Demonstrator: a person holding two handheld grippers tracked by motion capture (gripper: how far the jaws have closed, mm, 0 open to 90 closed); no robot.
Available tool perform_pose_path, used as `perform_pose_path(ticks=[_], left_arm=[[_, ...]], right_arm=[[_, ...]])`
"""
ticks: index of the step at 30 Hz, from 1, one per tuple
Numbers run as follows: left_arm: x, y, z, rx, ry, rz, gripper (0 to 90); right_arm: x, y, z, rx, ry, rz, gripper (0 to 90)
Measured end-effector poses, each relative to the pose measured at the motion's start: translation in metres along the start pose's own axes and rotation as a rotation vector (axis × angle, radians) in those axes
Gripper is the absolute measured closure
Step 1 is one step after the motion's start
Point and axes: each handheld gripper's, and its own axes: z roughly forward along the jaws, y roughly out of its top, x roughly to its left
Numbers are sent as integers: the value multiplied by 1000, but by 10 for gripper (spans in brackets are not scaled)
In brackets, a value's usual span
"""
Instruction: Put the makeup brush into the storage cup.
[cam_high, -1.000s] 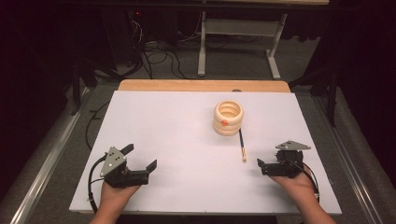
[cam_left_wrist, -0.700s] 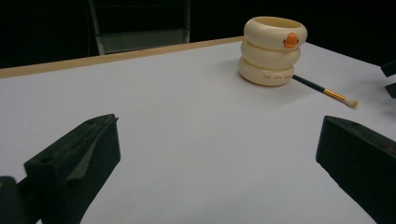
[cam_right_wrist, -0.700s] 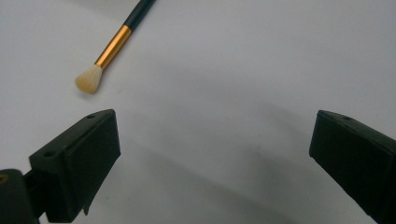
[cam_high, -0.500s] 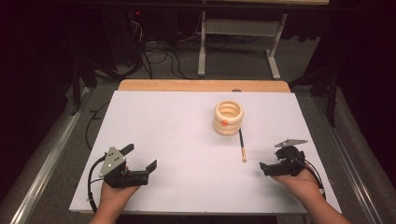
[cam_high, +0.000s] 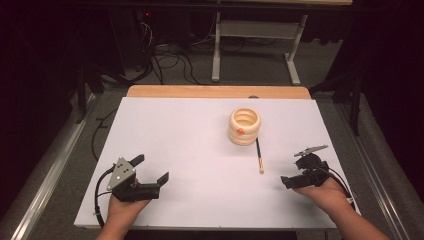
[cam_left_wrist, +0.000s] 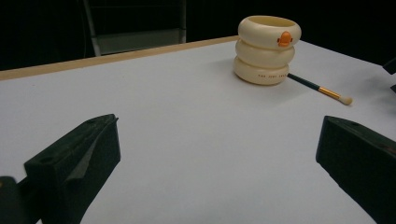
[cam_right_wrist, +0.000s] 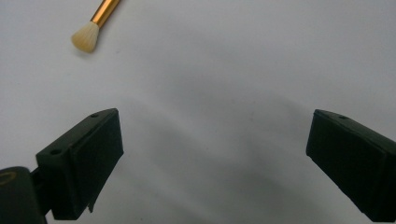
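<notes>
Your left gripper (cam_high: 154, 169) sits near the front left of the white table (cam_high: 175, 130), its jaws spread wide with nothing between them; in the left gripper view they frame bare tabletop. Further right and toward the far side stands the cream ringed holder (cam_high: 244, 126), upright, with a small orange mark on its side. The brush (cam_high: 259, 155) lies flat on the table just in front of the holder, its dark handle end close against the holder's base and its pale bristle tip pointing toward you. At the right, your right gripper (cam_high: 286, 181) is tipped down over the table near the front edge, jaws released and empty, the brush tip lying just beyond them in the right gripper view.
</notes>
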Motion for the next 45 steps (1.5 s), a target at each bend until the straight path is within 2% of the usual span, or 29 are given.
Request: perform_pose_path(ticks=[5, 14, 20, 29, 35, 36, 38, 40, 41, 45], left_arm=[[0, 0, 0, 0, -2, 2, 6], [0, 0, 0, 0, -7, 0, 6], [0, 0, 0, 0, -9, -1, 6], [0, 0, 0, 3, -12, 5, 6], [0, 0, 0, 2, -13, 8, 6], [0, 0, 0, 3, -13, 9, 6], [0, 0, 0, 3, -13, 10, 6], [0, 1, 0, 3, -13, 10, 6], [0, 1, -1, 4, -14, 12, 6], [0, 1, -1, -2, -15, 10, 6]], right_arm=[[2, 2, 1, 26, 10, -3, 58], [7, 10, 2, 99, 15, -44, 74], [9, 17, 2, 137, 24, -44, 94], [12, 33, -1, 150, 20, -57, 131], [19, 48, 0, 157, 23, -80, 175], [21, 56, 1, 155, 24, -79, 202], [22, 58, 3, 155, 31, -71, 210], [25, 64, 5, 156, 37, -73, 241], [27, 70, 8, 153, 44, -81, 297], [32, 78, 14, 154, 49, -75, 344]])
